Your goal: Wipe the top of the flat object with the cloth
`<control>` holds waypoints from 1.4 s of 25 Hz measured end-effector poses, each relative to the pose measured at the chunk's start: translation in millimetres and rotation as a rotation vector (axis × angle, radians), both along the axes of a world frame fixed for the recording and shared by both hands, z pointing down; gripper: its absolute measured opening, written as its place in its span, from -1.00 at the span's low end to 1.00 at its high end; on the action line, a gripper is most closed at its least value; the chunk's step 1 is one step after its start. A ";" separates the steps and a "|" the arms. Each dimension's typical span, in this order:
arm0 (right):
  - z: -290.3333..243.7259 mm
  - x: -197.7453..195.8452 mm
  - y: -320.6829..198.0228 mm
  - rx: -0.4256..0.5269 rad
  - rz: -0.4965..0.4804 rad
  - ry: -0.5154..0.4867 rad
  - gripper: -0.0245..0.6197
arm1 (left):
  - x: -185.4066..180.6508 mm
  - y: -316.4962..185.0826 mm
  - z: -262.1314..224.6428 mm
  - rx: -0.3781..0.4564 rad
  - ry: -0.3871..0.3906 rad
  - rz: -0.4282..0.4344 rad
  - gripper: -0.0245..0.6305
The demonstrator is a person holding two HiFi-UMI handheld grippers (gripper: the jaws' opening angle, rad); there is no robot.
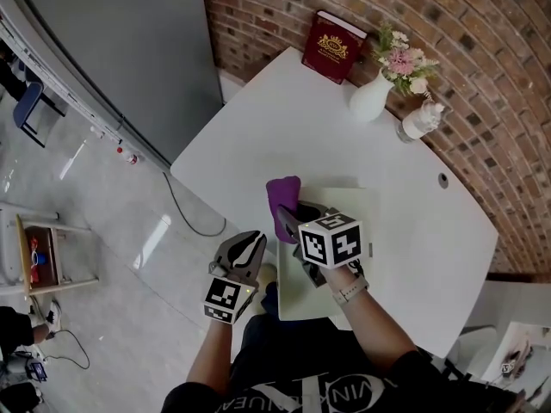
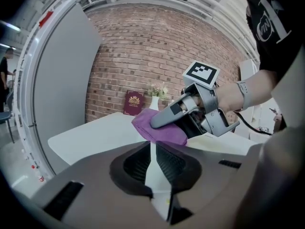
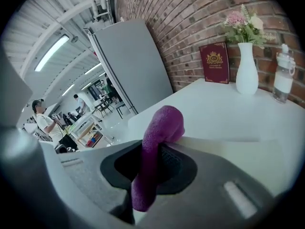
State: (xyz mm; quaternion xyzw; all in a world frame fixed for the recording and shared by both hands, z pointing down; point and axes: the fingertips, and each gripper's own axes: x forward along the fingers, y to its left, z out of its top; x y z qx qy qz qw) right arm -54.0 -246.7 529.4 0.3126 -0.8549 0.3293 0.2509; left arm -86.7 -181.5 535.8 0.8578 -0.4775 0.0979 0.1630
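Right tool [image 1: 287,218] clamps the purple cloth [image 1: 282,192], apparently resting on the flat board's [image 1: 353,203] far-left corner. The board runs lengthwise to the counter's [image 1: 284,119] near edge. Left tool [image 1: 250,246] is closed, empty, alongside.

This looks like an open-plan office or studio in a converted industrial building. A bare brick wall [image 1: 508,93] runs along the far and right sides, and a tall grey partition panel [image 1: 129,50] stands at the far left. Overhead are exposed white pipes [image 3: 90,6] and long strip lights [image 3: 52,51]. The floor [image 1: 103,205] is glossy pale grey, with a black cable [image 1: 185,215] trailing across it. Beyond the panel, people [image 3: 43,120] stand among desks and chairs [image 3: 102,108]. A small open shelf unit [image 1: 52,256] sits on the left. The white tabletop [image 1: 284,119] is dressed like a display corner, with a red book [image 1: 333,46], a white vase [image 1: 370,100] of flowers [image 1: 402,61] and a bottle [image 1: 422,120] against the brick.
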 end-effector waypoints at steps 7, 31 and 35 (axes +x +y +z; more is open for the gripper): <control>5.5 19.7 -11.6 -0.014 0.048 0.025 -0.72 | -1.7 -4.2 3.6 -0.009 0.020 -0.013 -0.81; 14.5 209.1 -32.8 0.073 0.293 0.208 -0.72 | 24.7 7.5 8.1 -0.041 0.032 0.056 -0.81; 16.9 238.9 -31.5 0.088 0.339 0.265 -0.72 | 29.0 9.6 8.9 -0.045 0.024 0.070 -0.81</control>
